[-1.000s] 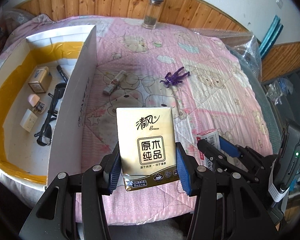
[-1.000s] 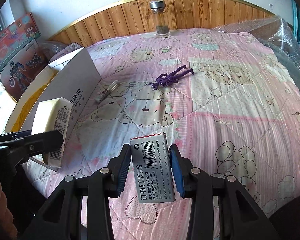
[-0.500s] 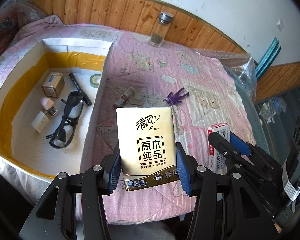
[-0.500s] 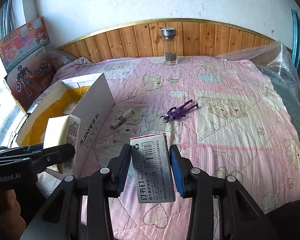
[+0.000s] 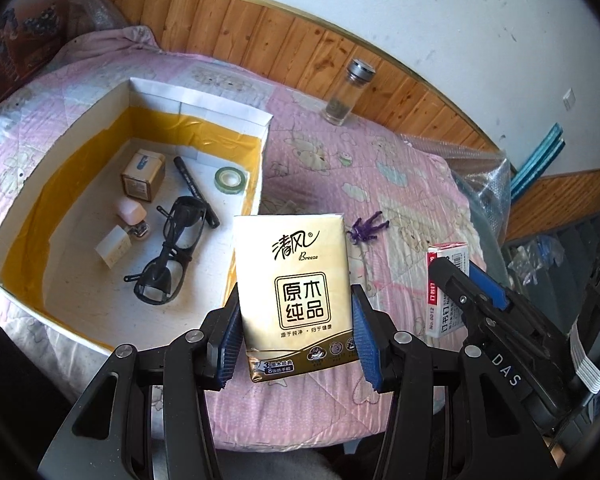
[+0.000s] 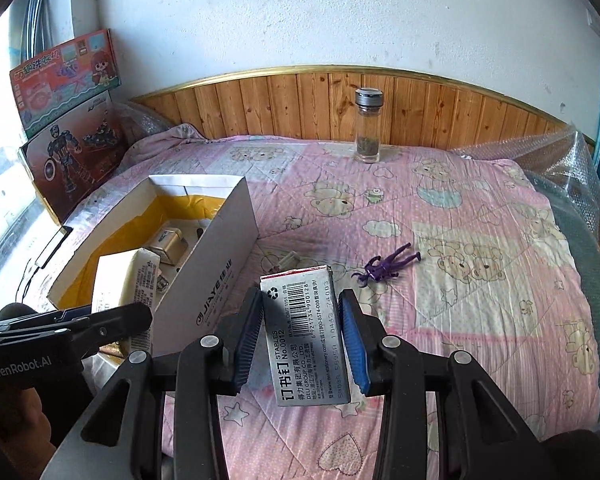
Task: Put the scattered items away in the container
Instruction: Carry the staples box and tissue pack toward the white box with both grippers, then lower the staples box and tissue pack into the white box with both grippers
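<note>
My left gripper (image 5: pixel 296 336) is shut on a gold tissue pack (image 5: pixel 294 280), held upright above the quilt just right of the open cardboard box (image 5: pixel 60 216). The pack (image 6: pixel 124 280) and the left gripper (image 6: pixel 100 320) also show at the left of the right wrist view. My right gripper (image 6: pixel 304 340) is shut on a white staples box (image 6: pixel 306 332), raised over the quilt near the container's white side wall (image 6: pixel 204 280). In the left wrist view the staples box (image 5: pixel 446 284) appears at the right. A purple toy figure (image 6: pixel 386 266) lies on the quilt, with a small tube (image 6: pixel 286 258) half hidden.
Inside the box lie black glasses (image 5: pixel 172 248), a pen (image 5: pixel 194 190), a tape roll (image 5: pixel 230 178), a tan carton (image 5: pixel 144 174) and small erasers. A glass bottle (image 6: pixel 367 126) stands by the wooden headboard. Bubble wrap (image 6: pixel 572 168) covers the right edge; toy boxes (image 6: pixel 68 120) lean at the left.
Both grippers have risen with their loads still held. The left view has swung leftward and up, so the box interior now shows more fully. The quilt looks farther away.
</note>
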Action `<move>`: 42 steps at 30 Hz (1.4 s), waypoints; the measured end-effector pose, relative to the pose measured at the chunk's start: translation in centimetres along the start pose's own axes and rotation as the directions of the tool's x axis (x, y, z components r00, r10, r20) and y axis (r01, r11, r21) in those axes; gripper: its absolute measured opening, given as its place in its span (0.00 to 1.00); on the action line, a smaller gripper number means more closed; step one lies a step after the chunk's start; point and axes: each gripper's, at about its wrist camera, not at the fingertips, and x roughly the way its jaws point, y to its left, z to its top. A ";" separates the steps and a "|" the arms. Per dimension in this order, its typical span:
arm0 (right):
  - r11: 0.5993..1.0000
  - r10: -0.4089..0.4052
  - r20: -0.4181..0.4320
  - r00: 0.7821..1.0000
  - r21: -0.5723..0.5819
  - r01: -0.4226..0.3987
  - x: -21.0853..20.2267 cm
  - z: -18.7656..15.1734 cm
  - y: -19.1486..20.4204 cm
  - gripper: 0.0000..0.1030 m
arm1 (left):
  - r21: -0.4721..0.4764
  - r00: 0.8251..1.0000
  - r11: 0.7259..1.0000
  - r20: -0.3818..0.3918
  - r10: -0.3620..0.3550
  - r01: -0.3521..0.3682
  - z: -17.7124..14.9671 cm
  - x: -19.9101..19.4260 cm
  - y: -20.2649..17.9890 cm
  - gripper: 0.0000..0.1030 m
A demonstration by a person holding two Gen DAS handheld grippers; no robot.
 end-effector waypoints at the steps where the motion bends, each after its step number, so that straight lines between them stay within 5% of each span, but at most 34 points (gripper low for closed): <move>1: 1.000 0.001 0.002 1.000 -0.006 -0.001 0.1 0.2 0.4 0.40 | -0.009 1.000 1.000 0.002 0.000 0.000 0.1 -0.1 0.4 0.50; 42: 0.973 0.130 -0.005 0.991 -0.190 -0.129 5.6 7.0 12.5 0.40 | -0.258 0.997 0.963 0.010 0.078 -0.073 3.5 -0.3 12.2 0.50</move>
